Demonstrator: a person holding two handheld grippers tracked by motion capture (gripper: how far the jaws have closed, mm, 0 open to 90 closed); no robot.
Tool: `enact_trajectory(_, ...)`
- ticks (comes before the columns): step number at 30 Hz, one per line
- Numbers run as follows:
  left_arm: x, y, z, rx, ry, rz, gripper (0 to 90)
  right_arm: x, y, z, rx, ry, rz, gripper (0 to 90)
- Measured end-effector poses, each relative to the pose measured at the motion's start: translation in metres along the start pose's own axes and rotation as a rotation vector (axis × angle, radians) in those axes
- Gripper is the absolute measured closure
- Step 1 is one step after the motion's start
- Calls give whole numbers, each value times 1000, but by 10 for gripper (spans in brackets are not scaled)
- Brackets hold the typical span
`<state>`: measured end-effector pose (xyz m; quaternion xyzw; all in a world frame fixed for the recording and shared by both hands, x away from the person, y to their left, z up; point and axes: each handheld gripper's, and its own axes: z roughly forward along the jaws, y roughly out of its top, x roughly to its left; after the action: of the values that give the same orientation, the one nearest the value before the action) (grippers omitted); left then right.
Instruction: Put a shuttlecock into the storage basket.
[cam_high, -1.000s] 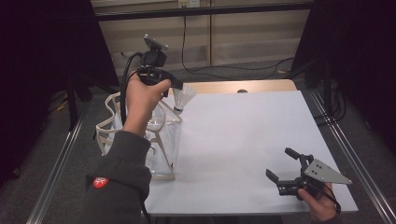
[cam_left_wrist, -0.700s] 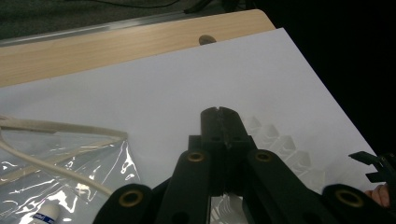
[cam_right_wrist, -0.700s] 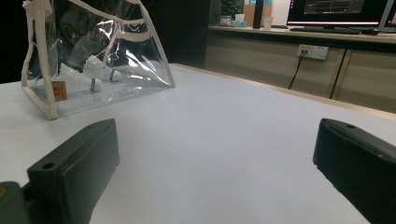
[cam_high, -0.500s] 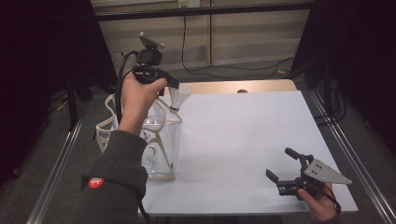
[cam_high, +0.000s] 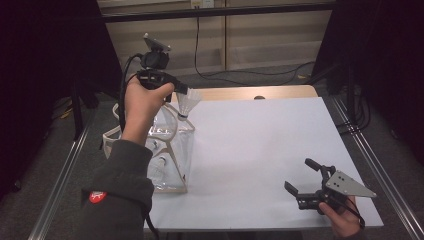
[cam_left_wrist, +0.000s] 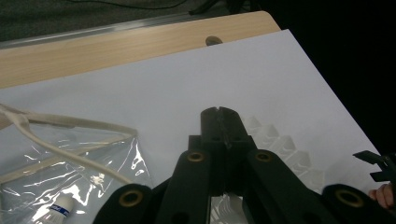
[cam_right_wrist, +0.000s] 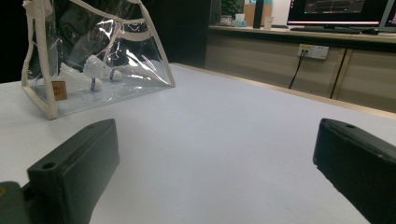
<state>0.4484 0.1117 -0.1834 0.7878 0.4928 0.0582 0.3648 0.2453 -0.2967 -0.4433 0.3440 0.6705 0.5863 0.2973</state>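
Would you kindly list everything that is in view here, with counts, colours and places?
shuttlecock held: one, white, clamped in the left tongs above the bag's far end
clear bag: one, transparent with cream trim, upright at the table's left edge
shuttlecocks in bag: at least two, white, lying on the bag's floor
table: one, white top, wooden strip at the far edge
left tongs: black, shut on the shuttlecock, raised over the bag
right tongs: black, open, low at the table's near right corner

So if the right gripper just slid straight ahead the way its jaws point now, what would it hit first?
Probably nothing soon: the right gripper faces bare white table. The clear bag stands off to the left of that line, though depth is unclear.
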Motion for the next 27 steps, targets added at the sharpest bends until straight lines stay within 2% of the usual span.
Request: enact_trajectory(27, 20, -5, -12, -21, 31, -32, 900, 0, 0, 0, 3, 1, 0, 3)
